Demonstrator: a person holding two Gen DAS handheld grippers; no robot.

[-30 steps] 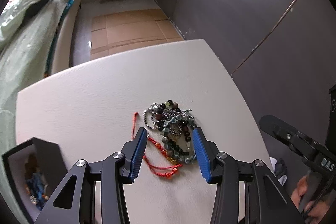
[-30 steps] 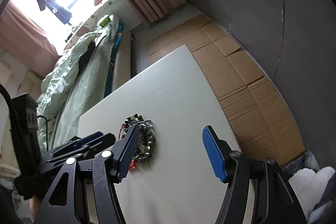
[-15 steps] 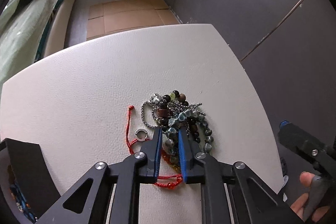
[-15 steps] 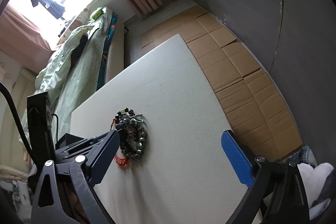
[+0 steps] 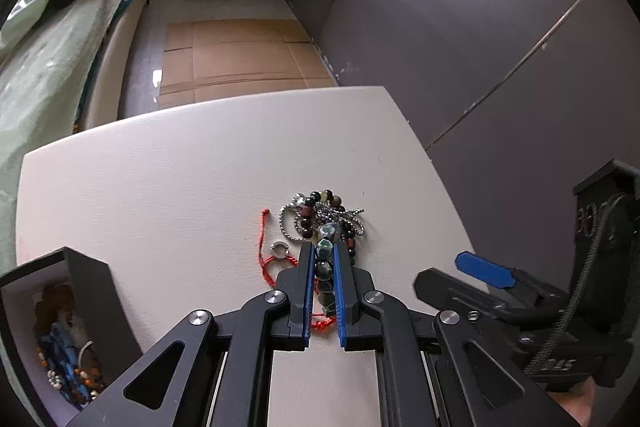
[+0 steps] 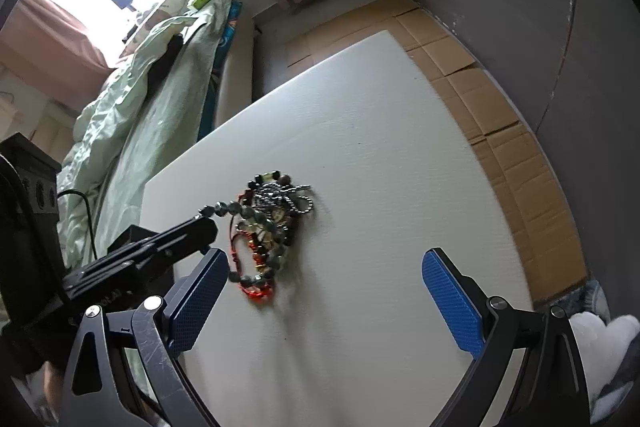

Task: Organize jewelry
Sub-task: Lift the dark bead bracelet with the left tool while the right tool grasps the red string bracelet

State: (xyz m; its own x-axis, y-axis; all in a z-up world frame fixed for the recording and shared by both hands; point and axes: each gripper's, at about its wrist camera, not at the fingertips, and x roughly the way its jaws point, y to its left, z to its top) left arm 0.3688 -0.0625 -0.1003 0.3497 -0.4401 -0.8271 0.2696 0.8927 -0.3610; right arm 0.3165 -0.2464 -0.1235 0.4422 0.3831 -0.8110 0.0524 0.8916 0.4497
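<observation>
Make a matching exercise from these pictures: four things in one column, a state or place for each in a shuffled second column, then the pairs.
Things:
1. left gripper
2. right gripper
3. dark box
4. small silver ring

States or places:
A. open, nothing between its pads
B. lying on the table beside the red cord
C. shut on the green bead bracelet
D. at the table's left edge, holding jewelry

Pairs: 1-C, 2-A, 3-D, 4-B

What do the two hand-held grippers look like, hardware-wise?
Both match: black angular linkage arms with silver pivot screws and flat blue textured pads. The left hand-held gripper and the right hand-held gripper each carry a black body; a black cable runs from the left one, and white lettering marks the right one.
</observation>
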